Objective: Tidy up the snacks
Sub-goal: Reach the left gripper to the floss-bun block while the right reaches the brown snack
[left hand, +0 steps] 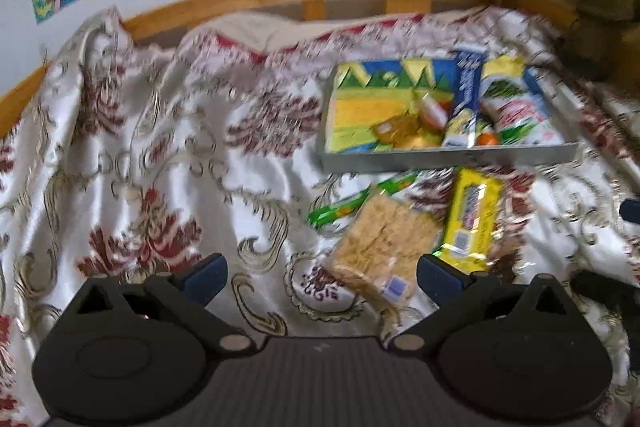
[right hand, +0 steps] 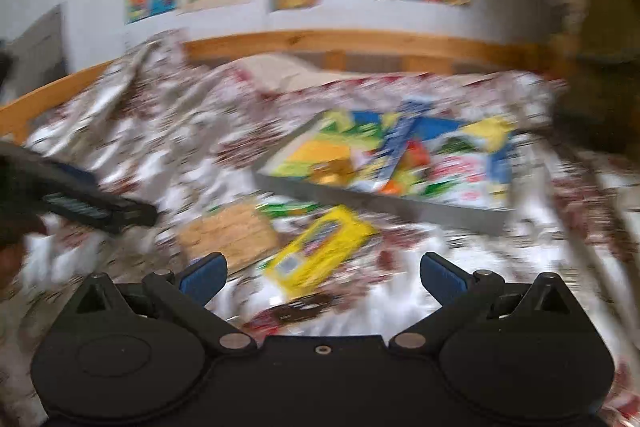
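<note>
Ahead of both pairs of tongs, on the bed's flowered bedspread (left hand: 168, 131), sits a shallow grey tray (left hand: 448, 157) with a colourful lining. It already holds several snacks: a blue-and-white packet (left hand: 466, 99) standing along its middle, a red, white and green one (left hand: 516, 115) to the right of that, and a few small pieces I can't name.

Three snacks lie loose on the cover, between the tongs and the tray's near wall. A clear pack of pale wafers (left hand: 384, 239) lies just beyond the left tongs (left hand: 322, 277), toward their right finger. A yellow packet (left hand: 472, 219) lies beside it on the right, almost straight ahead of the right tongs (right hand: 322, 277). A green wrapper (left hand: 352, 203) pokes out from behind the wafers.

Both tongs are spread wide, holding nothing, and hang above the cover.

So I'd judge the job roughly half done: some packets are in the tray, with three left to go in.
</note>
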A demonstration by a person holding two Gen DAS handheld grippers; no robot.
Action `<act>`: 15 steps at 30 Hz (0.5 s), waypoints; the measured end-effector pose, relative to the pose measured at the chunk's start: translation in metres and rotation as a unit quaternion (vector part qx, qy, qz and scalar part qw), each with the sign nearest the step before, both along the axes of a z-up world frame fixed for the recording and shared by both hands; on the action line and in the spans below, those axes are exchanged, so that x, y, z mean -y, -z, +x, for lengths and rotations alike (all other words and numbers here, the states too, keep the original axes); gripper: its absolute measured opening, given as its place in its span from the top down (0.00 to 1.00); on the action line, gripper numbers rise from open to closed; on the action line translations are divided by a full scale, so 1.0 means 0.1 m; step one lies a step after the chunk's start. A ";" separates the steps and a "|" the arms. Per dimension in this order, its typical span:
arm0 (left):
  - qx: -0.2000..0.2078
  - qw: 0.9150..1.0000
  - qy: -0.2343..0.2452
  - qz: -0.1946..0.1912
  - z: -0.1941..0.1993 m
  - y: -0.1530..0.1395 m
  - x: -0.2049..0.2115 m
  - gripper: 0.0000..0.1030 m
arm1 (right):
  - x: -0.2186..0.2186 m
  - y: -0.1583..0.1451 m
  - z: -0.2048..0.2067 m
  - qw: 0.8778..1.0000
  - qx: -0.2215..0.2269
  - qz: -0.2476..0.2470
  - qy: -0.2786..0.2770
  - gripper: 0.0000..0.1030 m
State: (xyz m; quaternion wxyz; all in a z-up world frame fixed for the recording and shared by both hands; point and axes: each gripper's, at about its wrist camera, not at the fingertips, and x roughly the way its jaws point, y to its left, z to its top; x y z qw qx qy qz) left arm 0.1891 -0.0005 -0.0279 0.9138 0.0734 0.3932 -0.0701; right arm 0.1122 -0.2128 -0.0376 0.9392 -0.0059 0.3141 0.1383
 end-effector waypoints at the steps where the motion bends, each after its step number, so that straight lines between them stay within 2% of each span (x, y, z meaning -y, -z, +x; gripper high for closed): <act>1: -0.006 1.000 -0.003 -0.001 0.05 0.05 0.00 0.00 | -0.01 0.03 0.04 1.000 -0.002 -0.002 -0.012 0.01; 5: -0.026 0.999 0.017 -0.014 0.25 0.23 0.02 0.00 | -0.04 0.16 0.19 0.999 -0.004 -0.023 -0.024 0.01; 9: -0.041 0.998 0.043 -0.023 0.40 0.37 0.05 0.00 | -0.05 0.39 0.34 0.998 -0.045 -0.018 -0.032 0.03; 15: -0.045 0.991 0.124 0.000 0.46 0.56 0.21 0.00 | -0.22 0.57 0.43 0.994 -0.095 -0.021 -0.056 0.08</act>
